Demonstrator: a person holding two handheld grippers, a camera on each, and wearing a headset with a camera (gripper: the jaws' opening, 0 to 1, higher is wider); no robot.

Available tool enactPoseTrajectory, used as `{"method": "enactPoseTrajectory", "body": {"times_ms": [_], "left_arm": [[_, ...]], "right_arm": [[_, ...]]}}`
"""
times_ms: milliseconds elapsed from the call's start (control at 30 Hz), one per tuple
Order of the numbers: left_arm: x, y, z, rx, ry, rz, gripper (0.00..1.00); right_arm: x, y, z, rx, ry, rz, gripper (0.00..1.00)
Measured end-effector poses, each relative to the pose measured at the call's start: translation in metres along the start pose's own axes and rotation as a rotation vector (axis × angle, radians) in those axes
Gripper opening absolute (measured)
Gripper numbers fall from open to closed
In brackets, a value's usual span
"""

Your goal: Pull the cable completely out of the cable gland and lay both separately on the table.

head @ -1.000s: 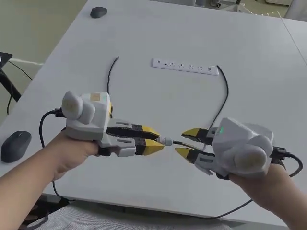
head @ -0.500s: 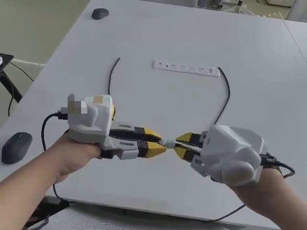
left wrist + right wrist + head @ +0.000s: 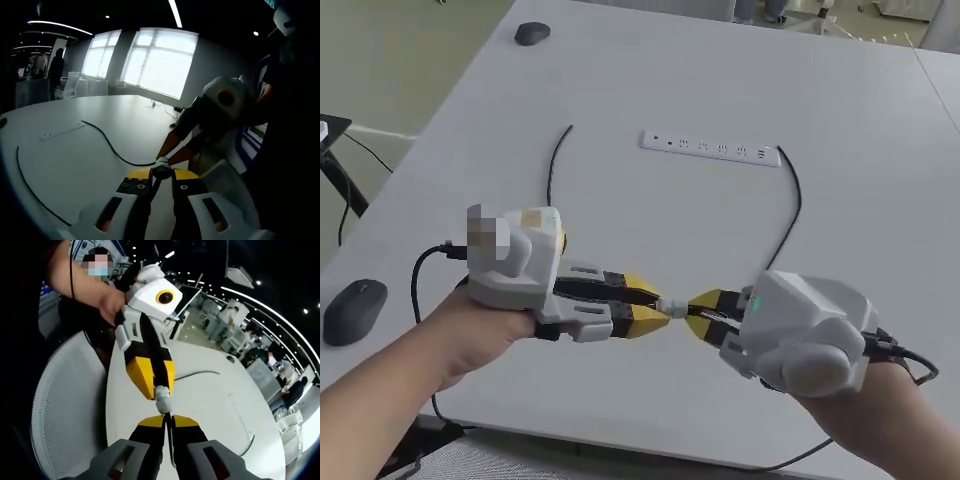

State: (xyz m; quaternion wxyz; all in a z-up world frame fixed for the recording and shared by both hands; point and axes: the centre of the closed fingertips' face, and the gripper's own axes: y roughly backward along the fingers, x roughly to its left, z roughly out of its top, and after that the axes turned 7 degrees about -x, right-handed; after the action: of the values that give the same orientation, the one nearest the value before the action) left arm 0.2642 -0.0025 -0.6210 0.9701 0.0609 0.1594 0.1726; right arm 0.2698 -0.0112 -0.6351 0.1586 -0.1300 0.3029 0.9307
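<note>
Above the white table (image 3: pixel 720 220), your right gripper (image 3: pixel 697 308) has moved in. Its fingers, apart a second ago, now clamp the cable (image 3: pixel 797 200) beside the cable gland (image 3: pixel 672 307), which your left gripper (image 3: pixel 655 305) pinches. Pulling seems next.

2 handheld grippers are seen, each a white moulded housing with black jaw arms tipped in yellow. On the left gripper (image 3: pixel 658 311) a tan square label (image 3: pixel 532 219) is fixed, and a black lead (image 3: pixel 420 272) runs from its rear. On the right gripper (image 3: pixel 697 305) a green light (image 3: pixel 757 300) glows beside a rounded white dome (image 3: pixel 812 366). Small screws (image 3: pixel 131 184) are set in the black arms.
</note>
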Motion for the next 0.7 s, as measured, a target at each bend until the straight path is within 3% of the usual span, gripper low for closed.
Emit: {"method": "enactPoseTrajectory", "body": {"times_ms": [233,700], "left_arm": [[0.004,0.000,0.002,-0.004,-0.033,0.010,0.15],[0.006,0.000,0.002,-0.006,-0.026,0.027,0.15]], "right_arm": [[-0.004,0.000,-0.001,-0.012,-0.032,-0.020,0.00],[-0.016,0.006,-0.028,0.004,-0.170,-0.098,0.00]]}}
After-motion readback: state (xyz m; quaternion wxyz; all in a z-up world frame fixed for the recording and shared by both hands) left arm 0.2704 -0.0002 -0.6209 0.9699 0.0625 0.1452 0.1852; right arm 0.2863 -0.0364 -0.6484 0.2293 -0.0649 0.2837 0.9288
